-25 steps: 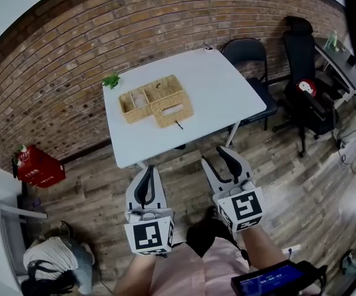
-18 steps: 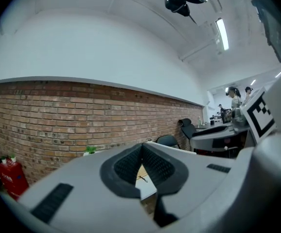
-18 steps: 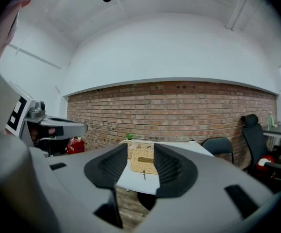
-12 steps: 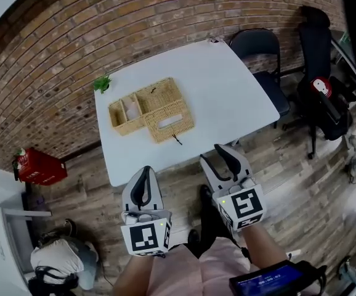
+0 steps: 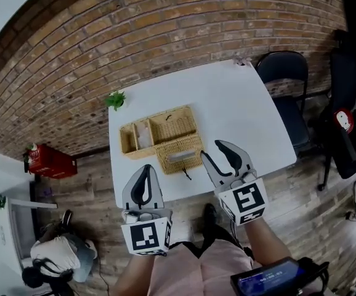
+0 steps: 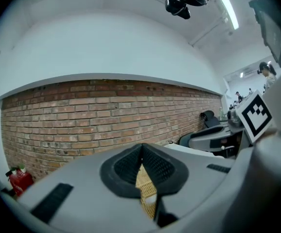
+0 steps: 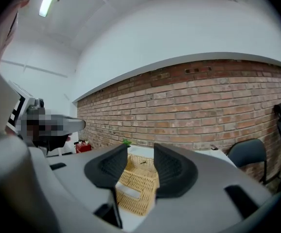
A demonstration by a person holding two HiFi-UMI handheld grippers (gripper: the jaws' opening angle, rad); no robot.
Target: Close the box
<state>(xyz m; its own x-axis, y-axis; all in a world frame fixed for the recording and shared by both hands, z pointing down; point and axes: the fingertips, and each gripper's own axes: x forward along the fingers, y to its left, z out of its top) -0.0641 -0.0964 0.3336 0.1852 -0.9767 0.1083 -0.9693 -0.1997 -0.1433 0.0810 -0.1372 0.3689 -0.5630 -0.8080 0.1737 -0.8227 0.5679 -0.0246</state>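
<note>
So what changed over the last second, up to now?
The person stepped up to the table: both grippers, earlier above the floor short of it, now reach over its near edge, the right gripper nearest the wicker box. Nothing was gripped or released. Unchanged: left gripper shut, right open, box lid lying open.

We get bright, even indoor light. A ceiling tube lamp (image 6: 229,11) glares, and the white surface (image 5: 239,110) nearly washes out. Fisheye bending curves the brick wall (image 5: 165,36), black corners frame each view, and the right tongs (image 7: 140,152) look soft up close.
</note>
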